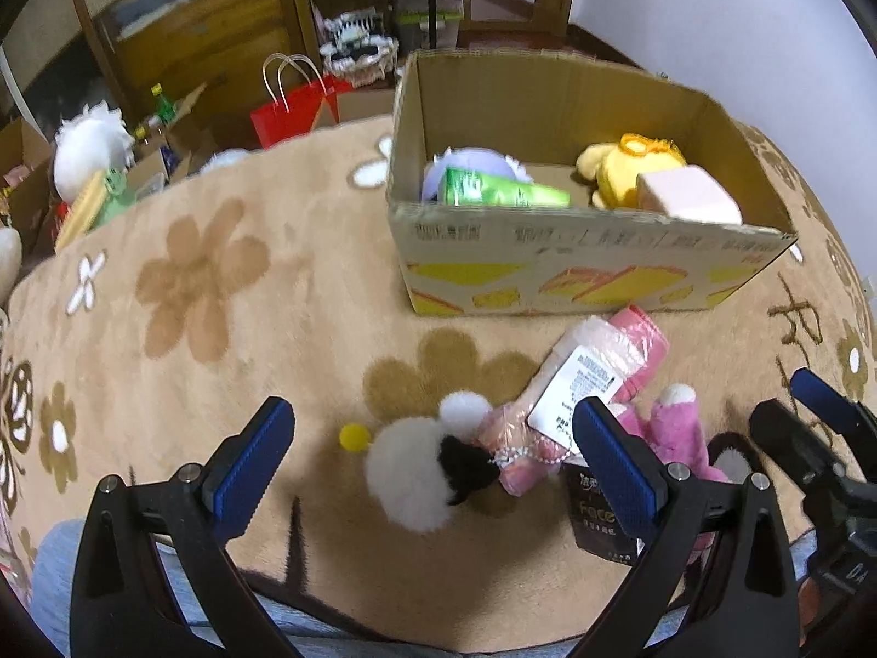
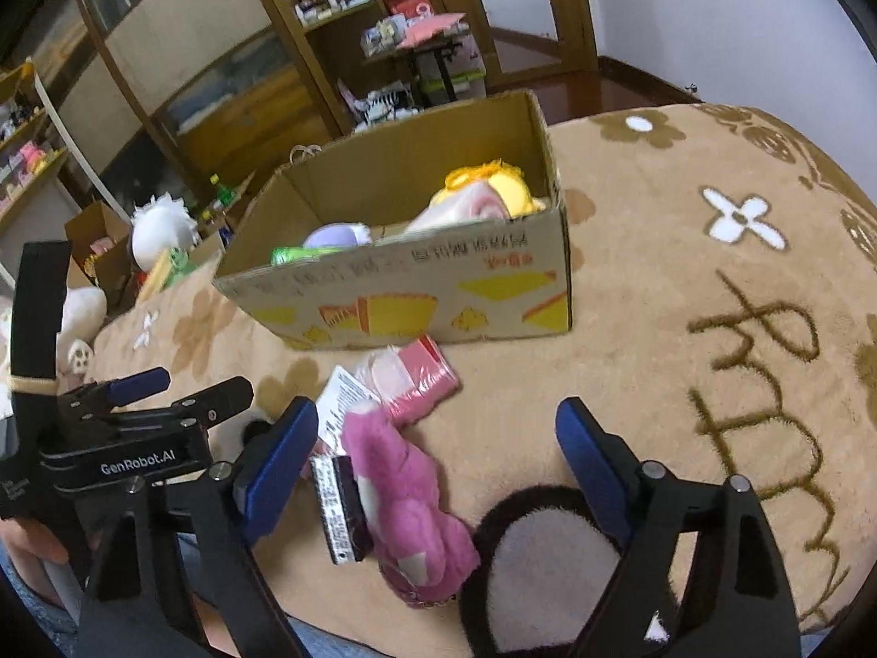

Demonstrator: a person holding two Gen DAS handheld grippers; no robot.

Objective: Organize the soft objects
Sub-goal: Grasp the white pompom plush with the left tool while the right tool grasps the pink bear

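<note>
A cardboard box (image 1: 592, 268) (image 2: 416, 296) stands on the tan flowered blanket (image 1: 230, 296). It holds a yellow plush (image 1: 619, 170), a pink soft block (image 1: 688, 194), a green pack (image 1: 499, 189) and a purple plush (image 1: 471, 162). My left gripper (image 1: 433, 460) is open above a white-and-black fluffy toy (image 1: 411, 471) in a pink dress. My right gripper (image 2: 438, 449) is open over a pink plush (image 2: 405, 504). A wrapped pink pack (image 2: 416, 378) (image 1: 608, 351), a dark sachet (image 1: 597, 510) and a black-and-white furry piece (image 2: 542, 570) lie nearby.
A small yellow ball (image 1: 353, 436) lies left of the fluffy toy. Beyond the blanket's far edge are a red paper bag (image 1: 290, 109), a white plush (image 1: 90, 145), open boxes and wooden cabinets (image 2: 230, 88).
</note>
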